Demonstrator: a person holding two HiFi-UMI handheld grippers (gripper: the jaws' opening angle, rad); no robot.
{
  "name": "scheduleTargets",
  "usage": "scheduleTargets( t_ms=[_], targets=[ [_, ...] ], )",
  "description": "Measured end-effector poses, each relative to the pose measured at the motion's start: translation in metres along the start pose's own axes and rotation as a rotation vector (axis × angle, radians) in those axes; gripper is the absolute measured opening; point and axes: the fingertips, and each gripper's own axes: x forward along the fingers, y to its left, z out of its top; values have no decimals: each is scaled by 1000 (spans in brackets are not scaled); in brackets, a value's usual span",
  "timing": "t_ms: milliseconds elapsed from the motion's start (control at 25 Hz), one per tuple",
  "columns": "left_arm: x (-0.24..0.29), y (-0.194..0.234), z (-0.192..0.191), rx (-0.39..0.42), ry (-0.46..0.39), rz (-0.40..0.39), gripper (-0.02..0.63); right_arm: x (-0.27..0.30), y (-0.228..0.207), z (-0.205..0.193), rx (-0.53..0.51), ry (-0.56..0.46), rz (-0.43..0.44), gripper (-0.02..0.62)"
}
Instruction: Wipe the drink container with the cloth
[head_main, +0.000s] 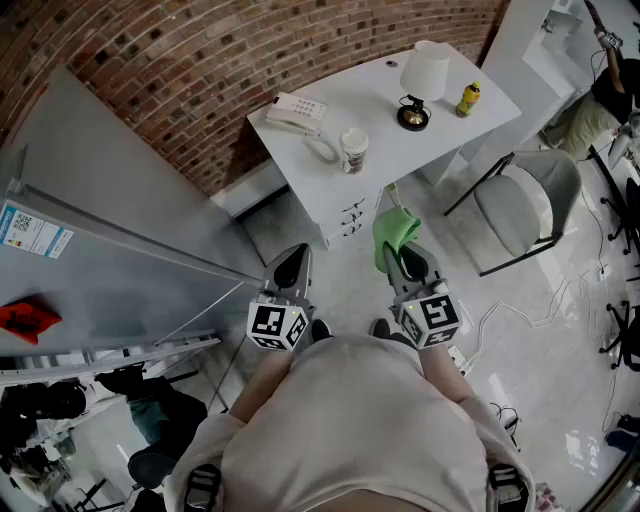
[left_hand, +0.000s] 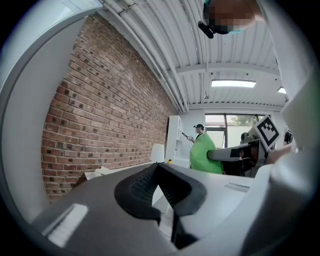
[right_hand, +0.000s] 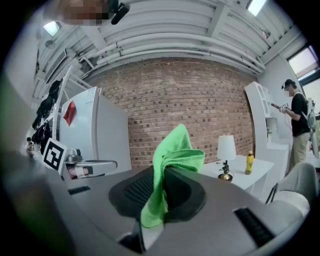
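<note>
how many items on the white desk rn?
4. In the head view: a telephone at the left end, a cup near the front edge, a lamp further right, and a yellow bottle just right of the lamp. The lampshade could hide something small.

Head view: bright, even indoor light. Pale sheen on the glossy floor (head_main: 560, 330) at lower right; dimmer at lower left. Strong barrel bend, brick wall (head_main: 200, 90) bowed along the top.

Left gripper view: lit from a ceiling light panel (left_hand: 233, 83) at upper right and a washed-out window (left_hand: 227, 120) at centre right. Black vignette round a circular frame. Left gripper (left_hand: 159, 175) soft and out of focus at the bottom.

Right gripper view: ceiling light (right_hand: 52, 27) at upper left. Cloth (right_hand: 175, 150) vivid and fairly sharp; right gripper (right_hand: 159, 172) blurred toward the lower edge. Heavy curvature and dark corners.

Mosaic patch at the top of both gripper views.
</note>
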Motion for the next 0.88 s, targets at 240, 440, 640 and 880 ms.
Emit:
scheduleTargets(
  t_ms=[240, 440, 640, 880],
  targets=[
    [8, -10, 0, 10, 8, 7, 9, -4, -11, 0, 7, -1, 12, 35],
    [18, -21, 2, 23, 7, 32, 9, -8, -26, 1, 14, -4, 44, 35],
    [31, -39, 2, 31, 0, 80, 9, -16, -50, -2, 20, -5, 82, 35],
    [51, -62, 1, 27, -12, 128, 9, -23, -84, -7, 9, 9, 132, 35]
  ],
)
